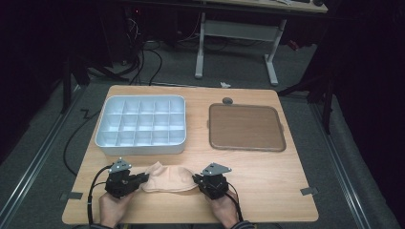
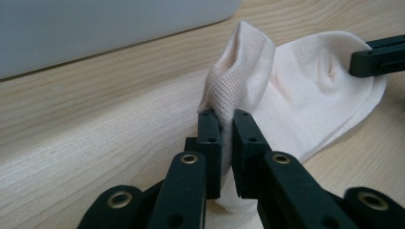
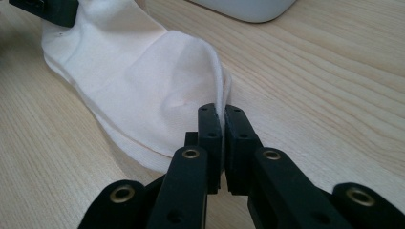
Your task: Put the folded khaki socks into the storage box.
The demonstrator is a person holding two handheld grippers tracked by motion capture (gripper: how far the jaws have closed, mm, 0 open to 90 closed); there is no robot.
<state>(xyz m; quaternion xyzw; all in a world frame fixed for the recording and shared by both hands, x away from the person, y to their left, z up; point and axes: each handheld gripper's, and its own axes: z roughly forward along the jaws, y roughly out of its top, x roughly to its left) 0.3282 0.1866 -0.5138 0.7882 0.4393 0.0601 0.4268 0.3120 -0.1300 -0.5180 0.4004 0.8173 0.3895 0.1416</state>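
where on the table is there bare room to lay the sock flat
Bare wood runs along the near right, between the right gripper and the table edge, below the brown tray. A narrower strip lies between the divided white organizer box and the tray. The near centre is crowded: the left gripper and right gripper both pinch the sock.

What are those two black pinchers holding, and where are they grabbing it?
One cream sock. The left hand-held gripper pinches its ribbed cuff end, and the right hand-held gripper pinches the edge at the opposite end.
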